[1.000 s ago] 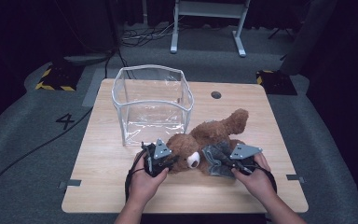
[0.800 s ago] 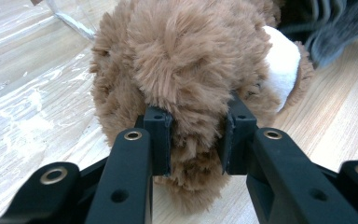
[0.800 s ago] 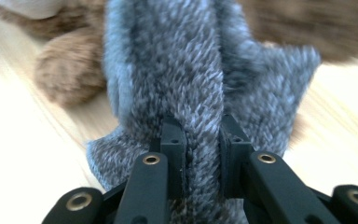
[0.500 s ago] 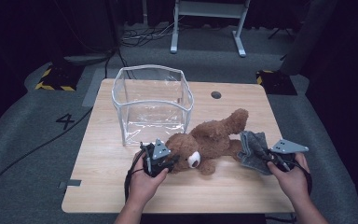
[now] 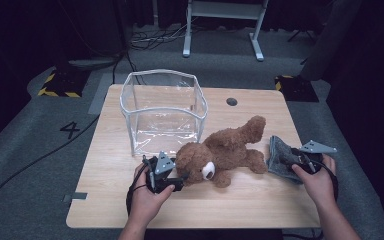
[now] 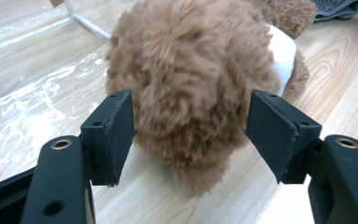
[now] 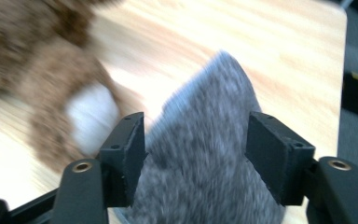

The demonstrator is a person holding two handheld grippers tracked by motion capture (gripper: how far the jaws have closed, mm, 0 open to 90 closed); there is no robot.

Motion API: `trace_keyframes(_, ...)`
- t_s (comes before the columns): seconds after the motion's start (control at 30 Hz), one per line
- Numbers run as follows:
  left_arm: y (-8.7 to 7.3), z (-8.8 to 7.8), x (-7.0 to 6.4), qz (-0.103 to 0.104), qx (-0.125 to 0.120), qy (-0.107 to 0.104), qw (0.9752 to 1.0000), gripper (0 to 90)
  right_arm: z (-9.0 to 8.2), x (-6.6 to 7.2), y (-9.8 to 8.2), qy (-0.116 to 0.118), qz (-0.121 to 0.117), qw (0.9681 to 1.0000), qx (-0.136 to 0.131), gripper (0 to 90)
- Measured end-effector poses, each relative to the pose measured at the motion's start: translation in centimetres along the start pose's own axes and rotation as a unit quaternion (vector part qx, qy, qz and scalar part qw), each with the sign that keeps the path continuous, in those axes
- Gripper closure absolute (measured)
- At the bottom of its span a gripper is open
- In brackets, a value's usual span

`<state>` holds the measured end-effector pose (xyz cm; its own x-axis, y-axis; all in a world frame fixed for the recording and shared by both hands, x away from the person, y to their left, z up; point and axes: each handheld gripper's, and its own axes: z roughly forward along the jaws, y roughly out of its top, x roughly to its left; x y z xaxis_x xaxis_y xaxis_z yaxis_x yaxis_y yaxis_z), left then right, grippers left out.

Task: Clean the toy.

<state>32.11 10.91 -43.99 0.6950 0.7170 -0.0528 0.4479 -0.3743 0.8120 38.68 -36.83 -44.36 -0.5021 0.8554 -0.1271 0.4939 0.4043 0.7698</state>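
Note:
A brown teddy bear (image 5: 225,152) lies on its side on the wooden table (image 5: 260,205), head toward my left gripper (image 5: 176,177). In the left gripper view the furry head (image 6: 191,70) sits between the jaws of the left gripper (image 6: 191,135), which have just been opening; the pads stand beside the fur. A grey cloth (image 5: 280,160) lies bunched at the right of the bear's feet. My right gripper (image 5: 294,161) is at it. Its jaws have just been opening, and the grey cloth (image 7: 209,154) rises between the spread jaws of the right gripper (image 7: 196,154).
A clear soft-walled box (image 5: 162,112) stands open-topped at the back left of the table, just behind the bear's head, and its plastic wall (image 6: 37,70) lies close to the left gripper. A small dark hole (image 5: 231,101) marks the tabletop's far side.
My right gripper carried the grey cloth from against the bear to the right side of the table, then spread its jaws. The left gripper's jaws widened at the bear's head.

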Motion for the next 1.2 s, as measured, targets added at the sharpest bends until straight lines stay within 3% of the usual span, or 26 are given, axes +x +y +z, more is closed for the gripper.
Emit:
trace_keyframes(0.07, -0.3, -0.2, 0.2, -0.006, 0.000, 0.004, 1.0000, 32.0, -0.5, 0.7, 0.7, 0.009, -0.021, 0.9996, -0.017, 39.8)
trace_keyframes(0.17, -0.8, -0.5, 0.5, -0.009, 0.005, 0.008, 0.9999, 31.5, -1.1, 2.4, 2.1, 0.044, -0.062, 0.9965, -0.035, 45.2)
trace_keyframes(0.37, -1.6, -1.0, 0.8, -0.022, 0.007, 0.012, 0.9997, 31.3, -1.2, 6.8, 4.8, 0.116, -0.141, 0.9807, -0.072, 47.9)
trace_keyframes(0.47, -1.8, -1.1, 0.9, -0.026, 0.005, 0.012, 0.9996, 31.3, -0.5, 8.6, 5.9, 0.141, -0.157, 0.9740, -0.082, 46.0)
trace_keyframes(0.7, -2.0, -1.3, 1.1, -0.029, 0.002, 0.012, 0.9995, 31.3, 2.8, 11.7, 7.6, 0.175, -0.203, 0.9605, -0.076, 39.2)
trace_keyframes(0.87, -2.1, -1.3, 1.3, -0.034, -0.001, 0.012, 0.9994, 31.3, 5.3, 12.6, 7.8, 0.171, -0.237, 0.9549, -0.053, 29.3)
trace_keyframes(1.0, -2.1, -1.2, 1.2, -0.038, -0.001, 0.008, 0.9992, 31.3, 6.2, 13.1, 8.1, 0.147, -0.273, 0.9498, -0.039, 34.2)
trace_keyframes(1.1, -2.1, -1.1, 1.2, -0.031, 0.001, 0.008, 0.9995, 31.3, 7.0, 13.6, 8.2, 0.134, -0.301, 0.9438, -0.019, 34.3)
trace_keyframes(1.2, -2.1, -1.1, 1.2, -0.036, 0.000, 0.007, 0.9993, 31.3, 7.4, 14.0, 8.4, 0.118, -0.334, 0.9351, 0.004, 44.1)
